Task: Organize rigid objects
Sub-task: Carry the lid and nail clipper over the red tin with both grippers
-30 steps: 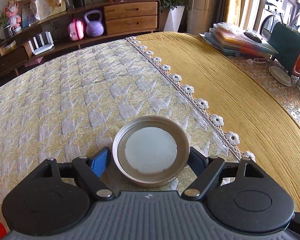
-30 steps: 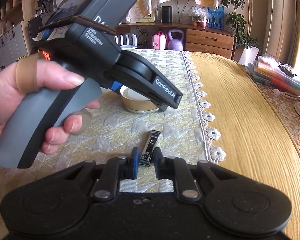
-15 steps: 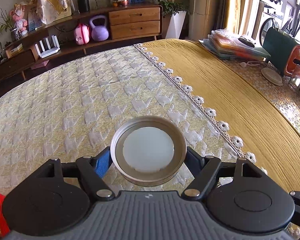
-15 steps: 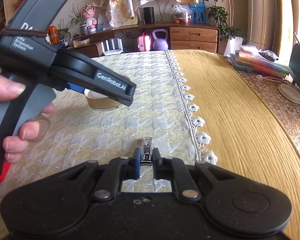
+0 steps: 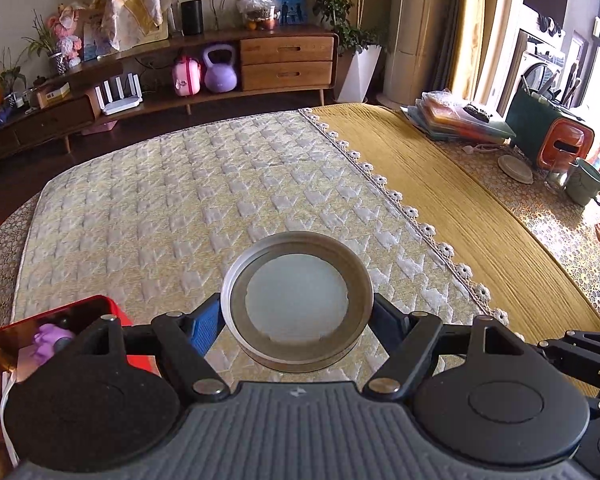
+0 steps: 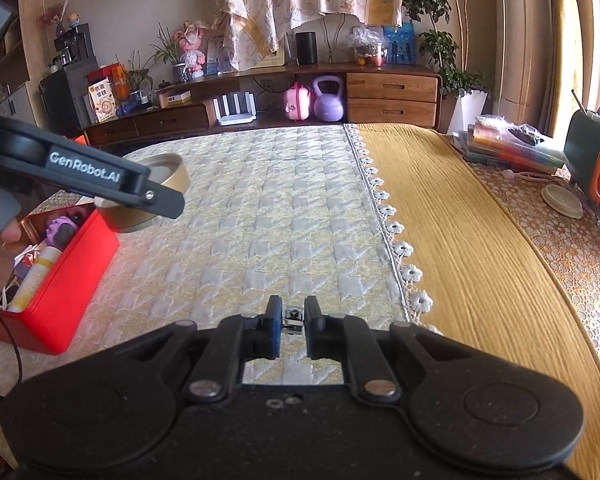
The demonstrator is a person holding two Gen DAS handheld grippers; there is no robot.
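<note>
My left gripper is shut on a round gold tin lid with a pale inside and holds it above the quilted cloth. In the right wrist view the left gripper carries the lid over the edge of the red box. My right gripper is shut on a small metal nail clipper, lifted above the cloth. The red box also shows at the lower left of the left wrist view, holding small items.
The table has a pale quilted cloth on the left and a mustard cloth on the right. At the far right stand stacked folders, an orange and green holder, a coaster and a mug.
Both grippers have lifted and moved left. The lid now hangs at the red box's edge. The nail clipper has come up off the cloth in the right gripper.
</note>
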